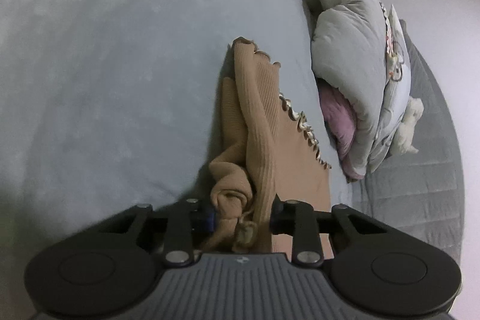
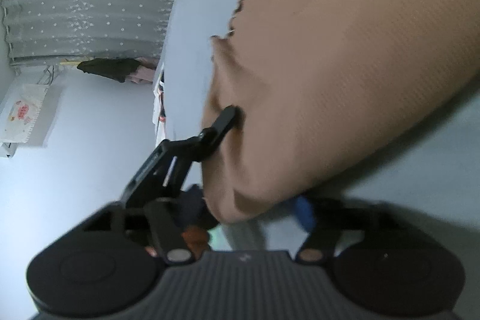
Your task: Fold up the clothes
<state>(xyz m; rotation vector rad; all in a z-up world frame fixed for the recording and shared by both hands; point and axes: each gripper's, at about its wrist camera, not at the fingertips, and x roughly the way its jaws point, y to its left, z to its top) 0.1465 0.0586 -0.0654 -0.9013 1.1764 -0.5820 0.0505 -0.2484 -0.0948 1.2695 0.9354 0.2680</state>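
The left gripper (image 1: 242, 218) pinches a bunched edge of the one tan ribbed garment (image 1: 261, 122), which trails forward across the pale blue bed sheet (image 1: 120, 50). The right gripper (image 2: 255, 209) also clamps that garment, its cloth draped over both fingers. One grey quilt (image 1: 345, 44) is heaped beside the garment, one pink cloth (image 1: 339, 119) tucked beneath it.
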